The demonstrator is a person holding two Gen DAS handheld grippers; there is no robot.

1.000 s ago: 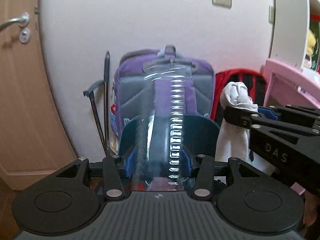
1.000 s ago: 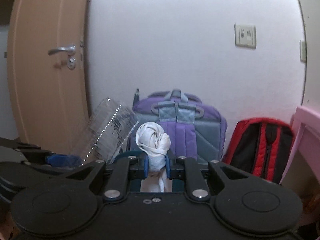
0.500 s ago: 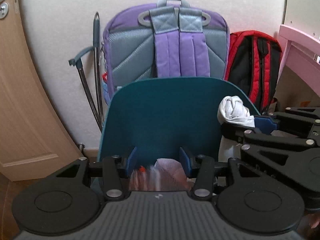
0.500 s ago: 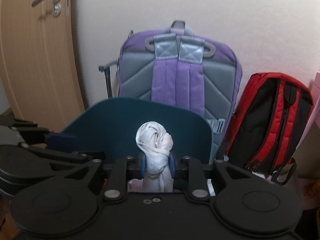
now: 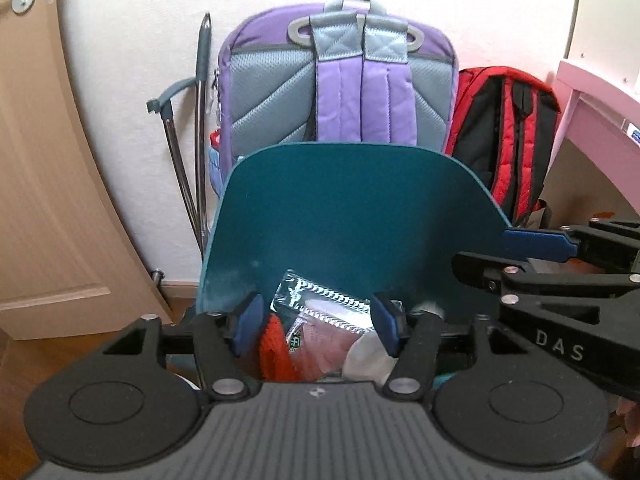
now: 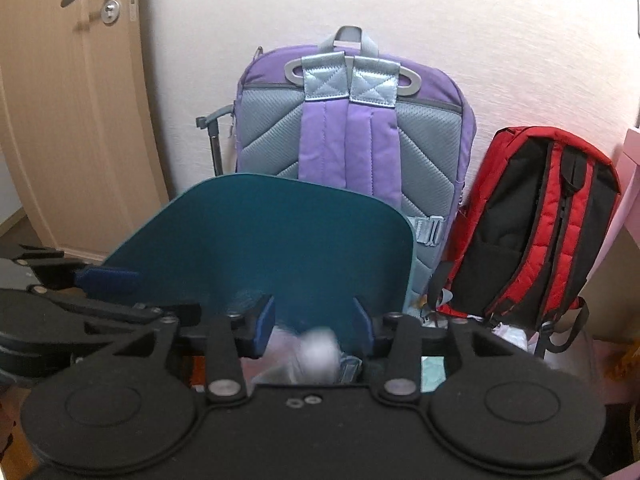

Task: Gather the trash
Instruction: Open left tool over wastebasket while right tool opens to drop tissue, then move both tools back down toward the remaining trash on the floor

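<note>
Clear plastic container [image 5: 320, 304] and white wad [image 6: 318, 354] lie among trash inside the teal bin [image 5: 352, 208]. Left gripper [image 5: 316, 320] and right gripper [image 6: 314, 318], jaws just spread, hold nothing. Release step; next, presumably withdraw and seek more trash.

Soft, even daylight fills both views, with faint shadows. Fisheye bending curves the tan wooden door [image 5: 48, 168]. The white crumpled tissue wad [image 6: 318, 354] is motion-blurred.
</note>
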